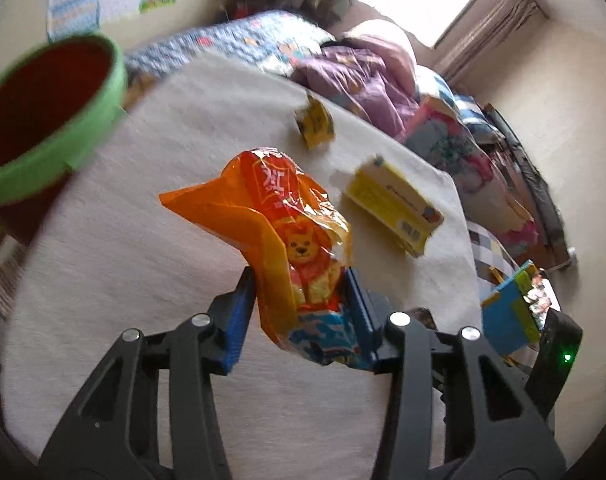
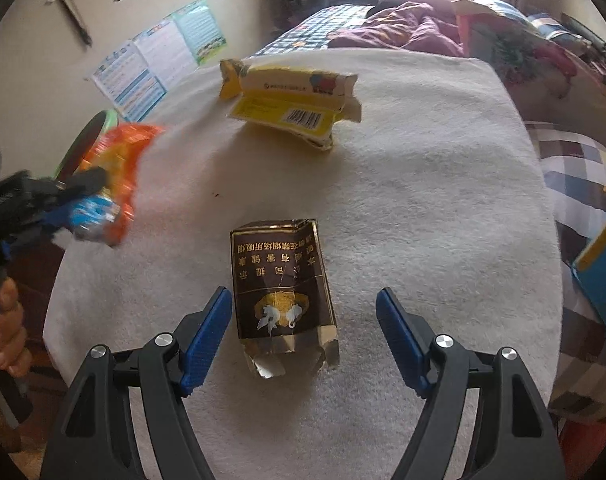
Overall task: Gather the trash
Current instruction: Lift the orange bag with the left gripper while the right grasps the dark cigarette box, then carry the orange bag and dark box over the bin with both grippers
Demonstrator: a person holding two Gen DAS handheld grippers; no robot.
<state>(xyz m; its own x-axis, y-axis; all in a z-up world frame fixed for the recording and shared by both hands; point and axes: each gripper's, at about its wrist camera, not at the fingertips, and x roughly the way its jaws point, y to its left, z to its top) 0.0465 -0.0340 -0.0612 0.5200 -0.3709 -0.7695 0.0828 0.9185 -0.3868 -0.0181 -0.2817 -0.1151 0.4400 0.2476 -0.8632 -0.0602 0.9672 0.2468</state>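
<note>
**binwatcher:** Looking at the right gripper [image 2: 304,334], the flattened brown cigarette pack [image 2: 284,294] lies straight ahead of it on the white table cover [image 2: 423,200], between the two blue pads, closer to the left-side pad than the other. Jaws spread wide, nothing pinched, neither pad touching the card as far as I can see. The pack's long axis runs along the pointing direction, torn end toward the gripper, so the pads would close across its short width. Looks like a simple drop and squeeze to me.

**tidy_tom:** Agreed, that hand is clearly the nearer one. The left gripper [image 1: 301,300] is busy anyway: clamped on the bottom end of the orange snack bag [image 1: 279,232], which sticks up and out beyond the fingertips, off the table. The green-rimmed bin [image 1: 51,120] sits up and to the left of that gripper, mouth tilted toward it, so I'd guess the bag goes there.

**binwatcher:** And the yellow carton [image 2: 291,108] lies farther out past the brown pack, long axis crosswise to the right gripper. Needs a wrist turn, probably.
</note>
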